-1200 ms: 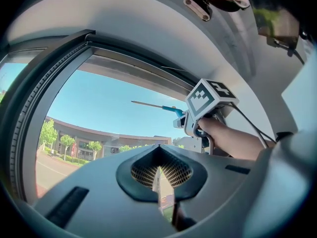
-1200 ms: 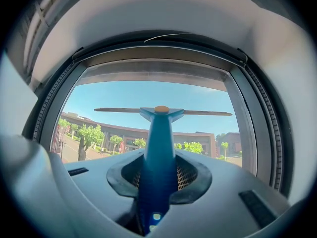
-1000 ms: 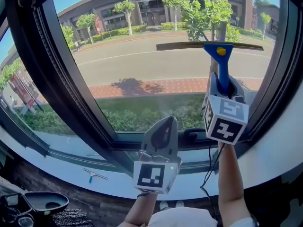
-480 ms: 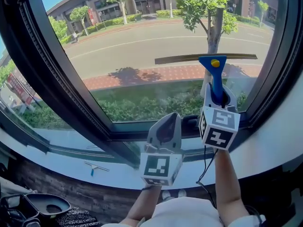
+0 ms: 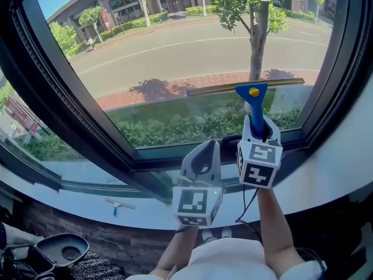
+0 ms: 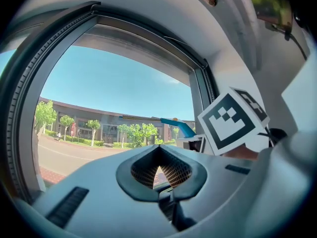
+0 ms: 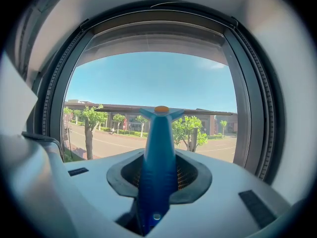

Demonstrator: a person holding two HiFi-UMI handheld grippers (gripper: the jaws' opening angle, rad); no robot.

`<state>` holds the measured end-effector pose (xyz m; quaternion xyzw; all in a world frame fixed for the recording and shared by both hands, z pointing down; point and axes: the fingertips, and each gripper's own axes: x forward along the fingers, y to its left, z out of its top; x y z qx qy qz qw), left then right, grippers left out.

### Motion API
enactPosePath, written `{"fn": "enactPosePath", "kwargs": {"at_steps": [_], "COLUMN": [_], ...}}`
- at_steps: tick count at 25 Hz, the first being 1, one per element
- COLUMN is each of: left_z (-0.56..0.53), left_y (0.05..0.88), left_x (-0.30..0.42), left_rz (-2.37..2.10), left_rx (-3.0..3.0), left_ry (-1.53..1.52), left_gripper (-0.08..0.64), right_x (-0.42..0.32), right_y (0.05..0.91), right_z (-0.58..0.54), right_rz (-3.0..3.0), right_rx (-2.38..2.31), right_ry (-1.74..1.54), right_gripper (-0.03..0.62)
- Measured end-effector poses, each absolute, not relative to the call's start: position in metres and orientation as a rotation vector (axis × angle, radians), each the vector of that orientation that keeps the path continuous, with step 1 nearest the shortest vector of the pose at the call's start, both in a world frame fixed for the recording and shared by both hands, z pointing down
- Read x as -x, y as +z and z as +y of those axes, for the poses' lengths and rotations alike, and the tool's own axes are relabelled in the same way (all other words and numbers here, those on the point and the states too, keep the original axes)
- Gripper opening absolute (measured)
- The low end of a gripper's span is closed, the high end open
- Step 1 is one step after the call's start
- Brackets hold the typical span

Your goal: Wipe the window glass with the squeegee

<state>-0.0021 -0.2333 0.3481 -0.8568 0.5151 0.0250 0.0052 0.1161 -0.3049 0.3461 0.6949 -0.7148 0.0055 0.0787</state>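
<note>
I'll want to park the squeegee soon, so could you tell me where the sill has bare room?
The sill is bare left of the spare squeegee, between it and the left gripper, and right of the right gripper with the squeegee. It is crowded in the middle, under both grippers.

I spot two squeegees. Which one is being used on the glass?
The blue-handled squeegee clamped in the right gripper, its blade held across the pane. The small one lies alone on the sill, lower left.

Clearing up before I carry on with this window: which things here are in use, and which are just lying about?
In use: squeegee held in the right gripper; window glass.
Lying about: spare squeegee on the sill; shut, empty left gripper.
</note>
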Motion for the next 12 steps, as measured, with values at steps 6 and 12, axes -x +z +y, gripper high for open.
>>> {"fn": "enactPosePath", "kwargs": {"at_steps": [6, 12], "left_z": [-0.233, -0.233], "left_y": [0.353, 0.362], "left_x": [0.006, 0.006], "left_rz": [1.635, 1.636], "left_rx": [2.692, 2.708], "left_ry": [0.047, 0.040], "left_gripper": [-0.006, -0.006], "right_x": [-0.115, -0.114], "right_y": [0.370, 0.397], "right_z": [-0.300, -0.297], "right_rz": [-2.118, -2.102], "right_rx": [-2.060, -2.028], "right_ry": [0.056, 0.113], "right_gripper": [0.110, 0.110]}}
